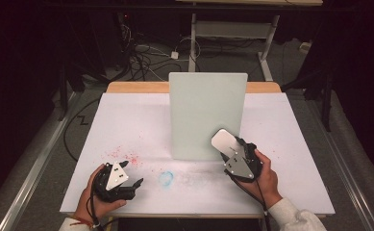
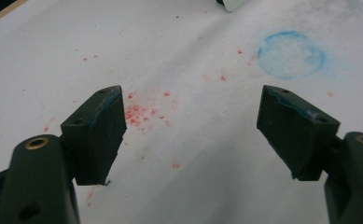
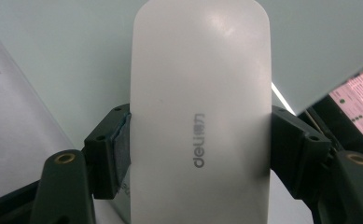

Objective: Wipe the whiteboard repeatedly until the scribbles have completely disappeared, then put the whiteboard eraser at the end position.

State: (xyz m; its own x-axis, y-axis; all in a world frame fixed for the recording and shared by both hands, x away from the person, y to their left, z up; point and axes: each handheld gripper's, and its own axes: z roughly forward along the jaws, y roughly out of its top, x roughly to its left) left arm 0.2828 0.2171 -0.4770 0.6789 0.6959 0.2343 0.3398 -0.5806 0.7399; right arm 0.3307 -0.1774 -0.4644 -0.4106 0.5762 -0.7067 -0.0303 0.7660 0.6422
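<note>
Right gripper [image 3: 200,135] is clamped on a white eraser [image 3: 200,102] against the pale upright board [image 1: 207,115]; left gripper [image 2: 191,130] rests on the table [image 1: 127,125], jaws apart, nothing between them.

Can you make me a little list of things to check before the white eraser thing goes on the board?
1. Right gripper clamped on the white eraser: ok, both jaws press its sides.
2. Eraser straight between the jaws: ok in the right gripper view.
3. Eraser touching the upright board: cannot tell; it is held up close in front of the board's lower right part.
4. Left gripper out of the way: ok, it is open with nothing between its jaws, low over the table.
5. Marks on the board to wipe: cannot tell; its face looks plain.
6. Table clean: not ok, red specks and a blue ring.
</note>
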